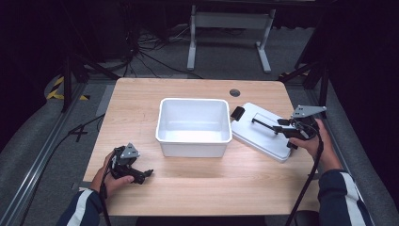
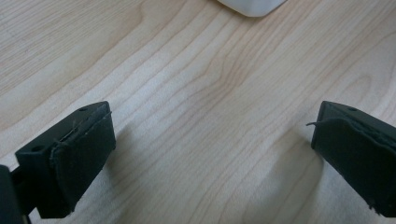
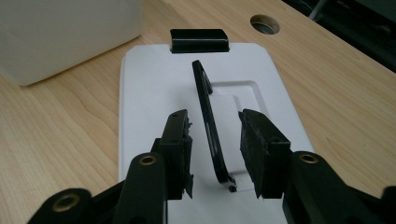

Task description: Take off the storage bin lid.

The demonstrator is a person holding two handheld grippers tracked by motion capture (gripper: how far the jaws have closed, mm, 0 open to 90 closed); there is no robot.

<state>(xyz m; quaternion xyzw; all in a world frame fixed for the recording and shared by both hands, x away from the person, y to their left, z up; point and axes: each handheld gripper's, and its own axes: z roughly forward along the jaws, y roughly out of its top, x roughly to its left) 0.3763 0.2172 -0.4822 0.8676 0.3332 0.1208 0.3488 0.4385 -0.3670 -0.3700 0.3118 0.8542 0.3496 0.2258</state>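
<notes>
Right gripper spread astride the raised handle on the lid, right of the bin. Probably grasping: next, squeeze, lift. Left gripper spread, idle near-left.

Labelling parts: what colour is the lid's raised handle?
Black handle on the flat white plastic lid; clearest in the right gripper view.

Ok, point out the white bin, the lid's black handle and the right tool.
white bin [image 1: 175,113]: high view, left inner wall.
lid's black handle [image 3: 204,95]: right gripper view, raised bar's middle.
right tool [image 3: 214,140]: right gripper view, between its fingertips.
</notes>
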